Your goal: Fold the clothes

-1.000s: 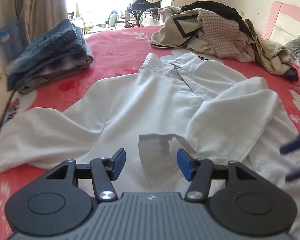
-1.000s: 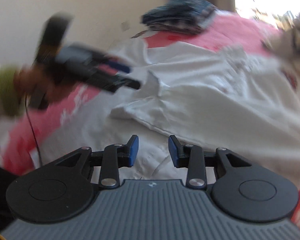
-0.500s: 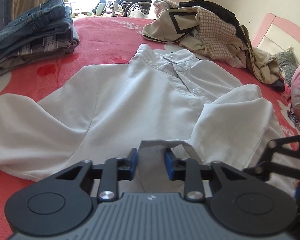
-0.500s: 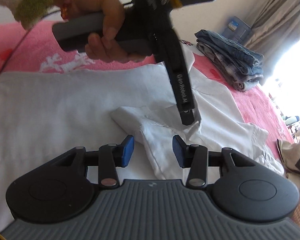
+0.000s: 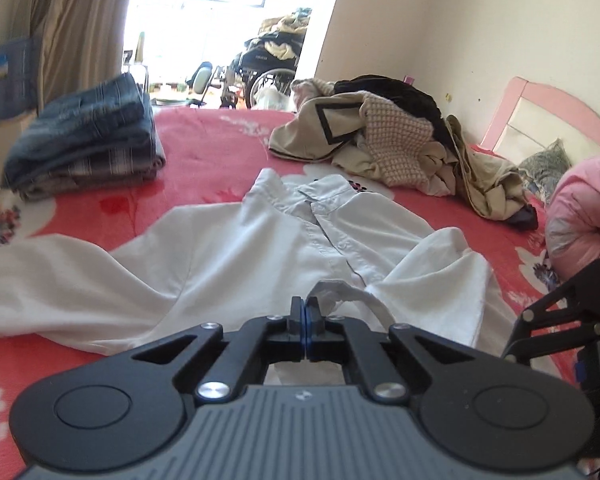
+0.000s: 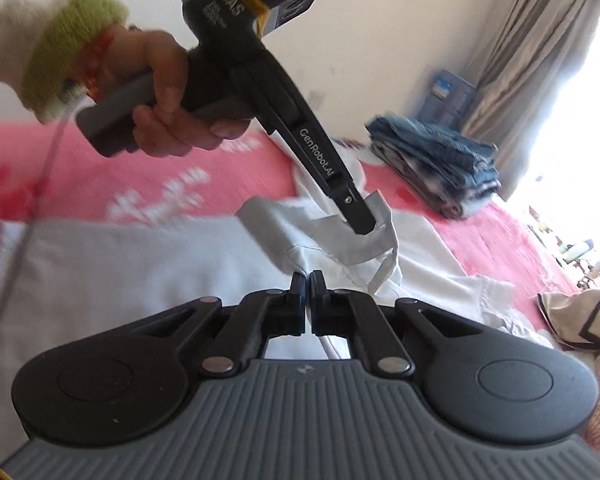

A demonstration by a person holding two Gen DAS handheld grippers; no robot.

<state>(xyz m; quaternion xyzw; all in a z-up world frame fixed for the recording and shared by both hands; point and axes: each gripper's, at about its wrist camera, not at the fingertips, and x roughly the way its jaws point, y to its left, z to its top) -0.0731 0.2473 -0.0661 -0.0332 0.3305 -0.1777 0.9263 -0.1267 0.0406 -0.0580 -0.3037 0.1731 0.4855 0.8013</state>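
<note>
Left claw [image 5: 305, 312]: I saw it just squeeze tight on the white shirt's [image 5: 236, 248] cuff.
Right claw [image 6: 309, 286]: it just squeezed closed on the shirt's edge too.

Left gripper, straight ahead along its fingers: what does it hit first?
Probably more of the white shirt. The left gripper, shut on a raised fold of it, points down across the shirt's button placket toward the collar. Depth is unclear; the red blanket lies beyond.
</note>
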